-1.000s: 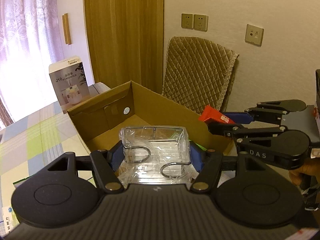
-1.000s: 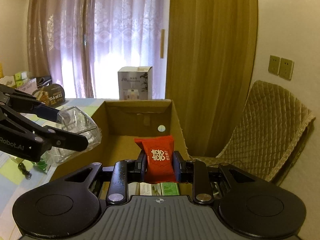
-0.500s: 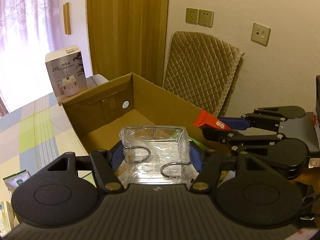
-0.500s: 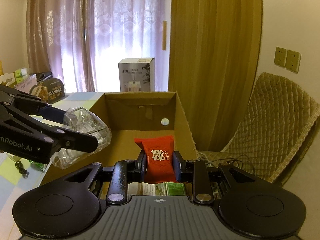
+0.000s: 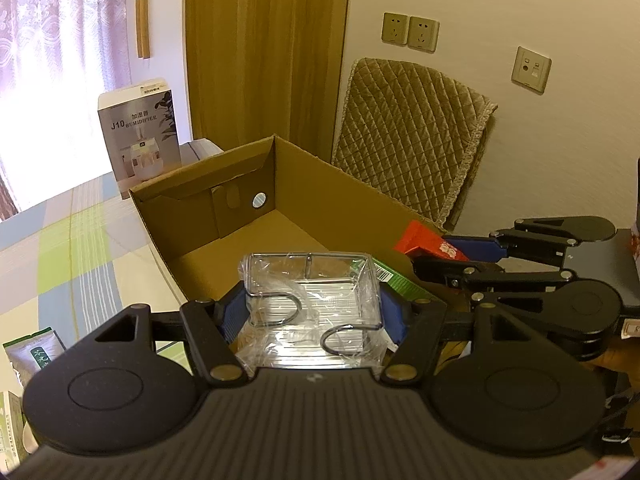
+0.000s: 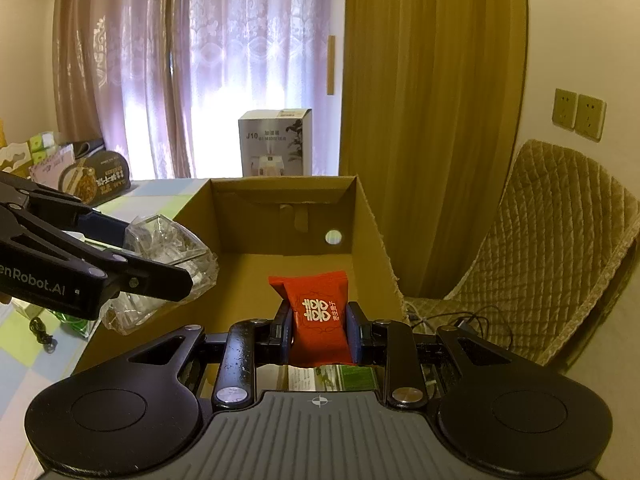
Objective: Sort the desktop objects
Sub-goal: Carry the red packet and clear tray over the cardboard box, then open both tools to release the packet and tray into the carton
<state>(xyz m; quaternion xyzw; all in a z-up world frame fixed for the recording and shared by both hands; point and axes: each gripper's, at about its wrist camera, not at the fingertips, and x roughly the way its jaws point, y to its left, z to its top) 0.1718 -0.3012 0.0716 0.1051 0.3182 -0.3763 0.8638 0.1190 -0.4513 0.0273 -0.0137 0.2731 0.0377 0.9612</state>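
Cardboard box [image 5: 320, 196], big, brown and open at the top, sits on the checked green and blue tablecloth [image 5: 60, 248]. Both grippers are held over its near end.

The left gripper [image 5: 312, 312] is closed on a clear wire rack wrapped in crinkly plastic [image 5: 310, 300]. Its blue pads [image 5: 232, 312] press on both sides of the rack, so the fingers stay quite wide apart. In the right view the same rack [image 6: 168, 248] hangs above the left wall of the box [image 6: 288, 216].

The right gripper [image 6: 320, 330] is squeezed on a small red packet with white signs [image 6: 318, 316]. The packet stands up between the fingers, which are close together. From the left view the packet [image 5: 428, 240] pokes out over the right wall of the box.

A green and white packet [image 6: 336, 376] lies low down under the right gripper.

Behind the box stands a grey humidifier carton [image 6: 276, 142]. A chair with a quilted tan cover [image 5: 408, 140] is by the wall.
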